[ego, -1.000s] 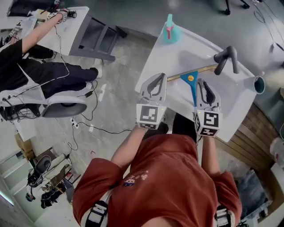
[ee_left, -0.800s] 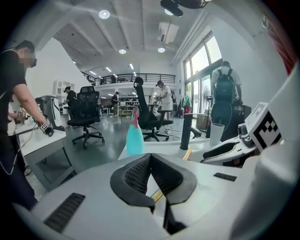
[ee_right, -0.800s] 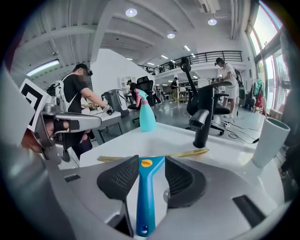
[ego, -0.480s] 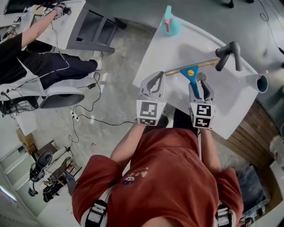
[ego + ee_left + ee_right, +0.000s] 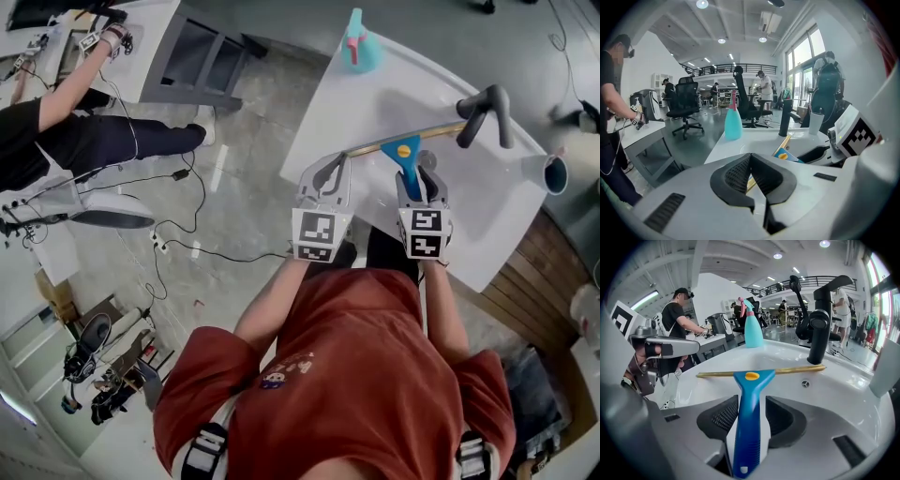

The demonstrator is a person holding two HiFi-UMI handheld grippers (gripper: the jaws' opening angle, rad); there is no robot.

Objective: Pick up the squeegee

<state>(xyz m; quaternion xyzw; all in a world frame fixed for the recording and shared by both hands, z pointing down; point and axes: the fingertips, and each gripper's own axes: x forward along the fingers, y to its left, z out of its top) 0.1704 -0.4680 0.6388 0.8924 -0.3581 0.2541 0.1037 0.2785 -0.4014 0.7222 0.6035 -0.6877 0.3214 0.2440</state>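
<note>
The squeegee point(image 5: 405, 161) lies flat in the white sink point(image 5: 370, 108), with its brass blade point(image 5: 787, 370) across the basin and its blue handle point(image 5: 749, 418) pointing at me. My right gripper point(image 5: 418, 176) sits low over the handle. Its jaws have just been closing a little, and the handle lies between the pads point(image 5: 723, 416) with a thin gap on each side. My left gripper point(image 5: 335, 167) hovers at the sink's near left edge. In the left gripper view its tips point(image 5: 750, 155) meet with nothing between them, and the squeegee point(image 5: 785, 152) shows just beyond.
A dark grey faucet point(image 5: 483, 112) stands at the sink's far right, and a teal spray bottle point(image 5: 357, 47) at its back. A white cup point(image 5: 546, 174) stands on the right rim. The drain point(image 5: 805, 384) is just past the blade. A person sits at a desk point(image 5: 141, 47), far left.
Both grippers have dropped toward the sink. The right gripper's jaws spread and came down astride the blue handle. The left gripper stayed shut.
</note>
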